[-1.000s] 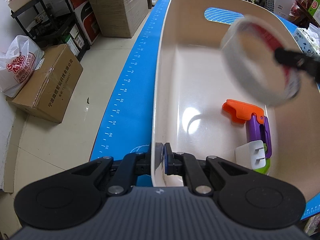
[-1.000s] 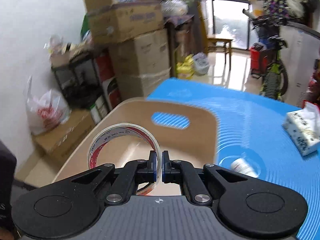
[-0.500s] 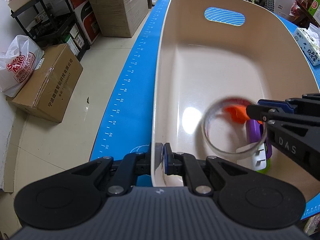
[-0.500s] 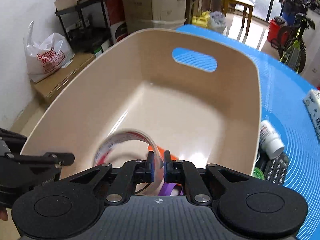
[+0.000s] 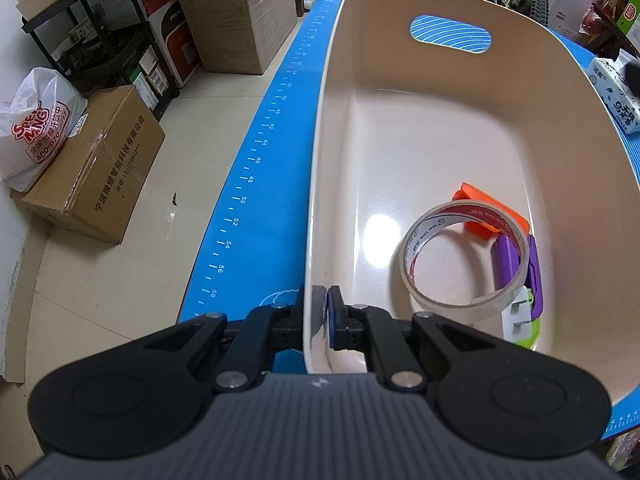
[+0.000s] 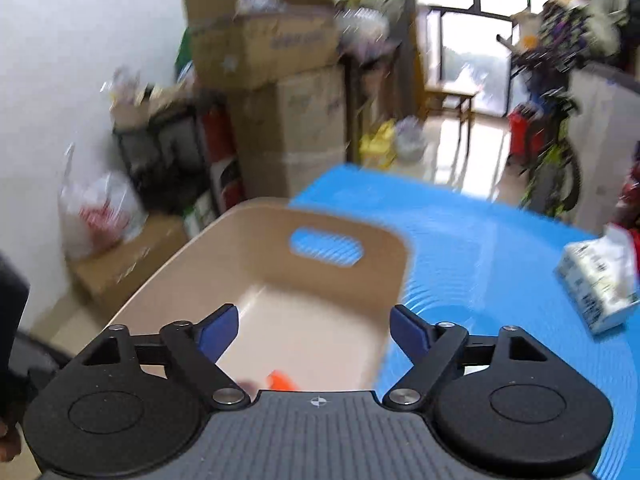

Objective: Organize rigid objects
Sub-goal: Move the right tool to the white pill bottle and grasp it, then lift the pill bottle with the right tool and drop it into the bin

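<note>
A beige plastic basket (image 5: 320,128) stands on the blue mat. My left gripper (image 5: 325,312) is shut on its near rim. Inside, a roll of clear tape (image 5: 460,254) leans on an orange clip (image 5: 494,216), a purple piece (image 5: 534,276) and a white plug (image 5: 520,318). My right gripper (image 6: 314,334) is open and empty, raised above the basket (image 6: 256,256); the orange clip (image 6: 282,382) shows just below it. That view is blurred.
A tissue pack (image 5: 614,100) lies on the blue mat (image 5: 264,184) right of the basket, also in the right wrist view (image 6: 596,284). Cardboard boxes (image 5: 100,168), a white bag (image 5: 32,128) and shelves stand on the floor to the left.
My right gripper lowered the tape roll into the basket, opened, let it go and pulled up and away. The tape now rests in the basket. My left gripper has not moved.
</note>
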